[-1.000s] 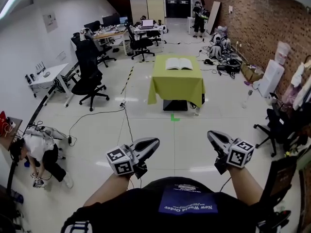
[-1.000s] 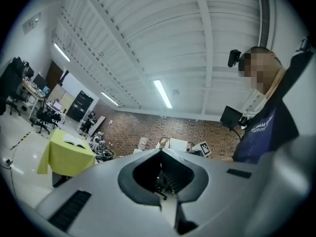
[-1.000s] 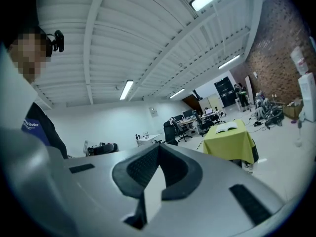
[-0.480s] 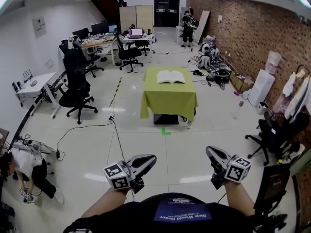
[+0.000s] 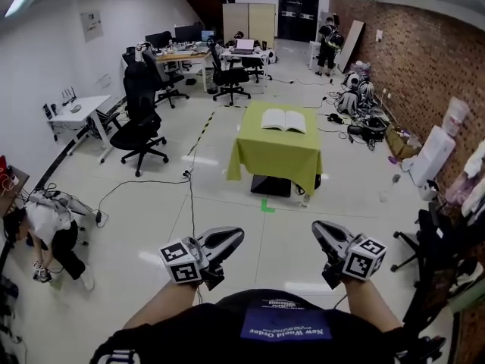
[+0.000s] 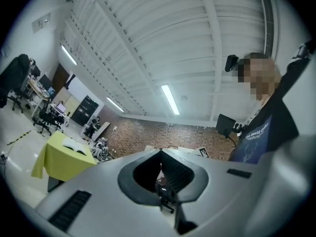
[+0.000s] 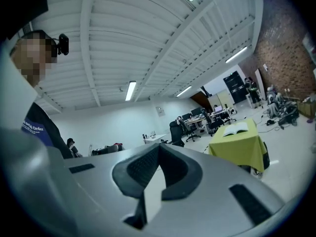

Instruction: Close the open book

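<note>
Yellow-green tablecloth (image 5: 273, 158) at upper centre of the head view carries the open book (image 5: 284, 120), lying flat with pages spread. Low in the frame, left gripper (image 5: 233, 237) and right gripper (image 5: 324, 232) are both clenched, empty, well apart from it

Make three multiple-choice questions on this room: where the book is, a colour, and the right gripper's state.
1. Where does the book lie?
A. On the floor.
B. On the table.
C. On a black chair.
2. What colour is the tablecloth?
A. Yellow-green.
B. Red.
C. Blue.
3. How is the right gripper?
A. Wide open.
B. Shut on the book.
C. Shut, holding nothing.
Answers: B, the book lies open on the table's top; A, the cloth shows yellow-green in every view; C, its jaws meet with nothing between them, far from the table.
</note>
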### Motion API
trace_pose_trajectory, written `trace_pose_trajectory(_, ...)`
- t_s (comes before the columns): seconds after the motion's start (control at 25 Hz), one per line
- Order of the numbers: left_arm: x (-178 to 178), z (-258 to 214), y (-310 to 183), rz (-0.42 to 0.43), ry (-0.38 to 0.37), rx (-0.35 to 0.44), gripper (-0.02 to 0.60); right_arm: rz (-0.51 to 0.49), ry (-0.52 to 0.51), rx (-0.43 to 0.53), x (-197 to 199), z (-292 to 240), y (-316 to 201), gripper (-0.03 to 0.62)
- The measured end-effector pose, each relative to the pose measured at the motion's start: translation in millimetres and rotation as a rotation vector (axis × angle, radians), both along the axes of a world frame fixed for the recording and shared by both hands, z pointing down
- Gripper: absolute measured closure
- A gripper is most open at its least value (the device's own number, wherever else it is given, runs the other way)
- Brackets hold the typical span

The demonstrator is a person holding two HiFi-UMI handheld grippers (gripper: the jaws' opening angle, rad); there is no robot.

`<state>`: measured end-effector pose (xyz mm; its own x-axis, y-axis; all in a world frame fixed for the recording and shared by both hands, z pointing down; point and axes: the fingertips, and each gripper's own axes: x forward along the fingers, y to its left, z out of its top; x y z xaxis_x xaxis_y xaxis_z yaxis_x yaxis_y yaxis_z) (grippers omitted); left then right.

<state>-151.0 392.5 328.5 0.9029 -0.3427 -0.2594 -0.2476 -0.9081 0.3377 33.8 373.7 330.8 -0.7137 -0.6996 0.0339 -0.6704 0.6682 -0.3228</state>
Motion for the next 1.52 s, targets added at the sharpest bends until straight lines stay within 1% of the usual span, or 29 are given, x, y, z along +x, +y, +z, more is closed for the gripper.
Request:
trace_pose_trajectory(0.12, 21, 3, -4, -0.029, 0.005, -0.015, 0.575, -0.040, 0.021, -0.001, 15, 7, -10, 0.608)
trace_pose_trajectory(0.24, 38, 3, -6, -0.036, -0.015, -0.019, 0.575, -0.058, 0.013, -0.009, 28, 12, -19, 0.608)
trace_pose_trajectory(0.44, 44, 4, -29, -0.042, -0.018, -0.030, 0.575, -0.065, 0.011, -0.027, 35, 21, -39, 0.608)
trace_pose_trajectory(0.56, 35, 5, -51, -0.020, -0.008, -0.024, 0.575, -0.041, 0.021, -0.031, 26, 23, -55, 0.608)
trace_pose_trajectory(0.72, 13, -3, -85, 0.033, 0.007, 0.007, 0.575, 0.006, 0.031, -0.007, 3, 10, -85, 0.608)
trace_pose_trajectory(0.88, -22, -7, -118, 0.085, -0.012, 0.026, 0.575, 0.034, 0.008, 0.028, -33, -8, -115, 0.608)
trace_pose_trajectory(1.0, -40, -6, -142, 0.117, -0.029, 0.026, 0.575, 0.067, -0.015, 0.021, -48, -10, -137, 0.608)
trace_pose_trajectory(1.12, -54, -2, -158, 0.139, -0.036, 0.020, 0.575, 0.077, -0.006, 0.012, -62, -3, -151, 0.608)
trace_pose_trajectory(1.32, -58, 11, -185, 0.149, -0.033, 0.000, 0.575, 0.097, -0.001, -0.007, -64, 10, -177, 0.608)
trace_pose_trajectory(1.52, -39, 13, -207, 0.122, -0.047, -0.006, 0.575, 0.087, 0.022, 0.002, -40, 10, -202, 0.608)
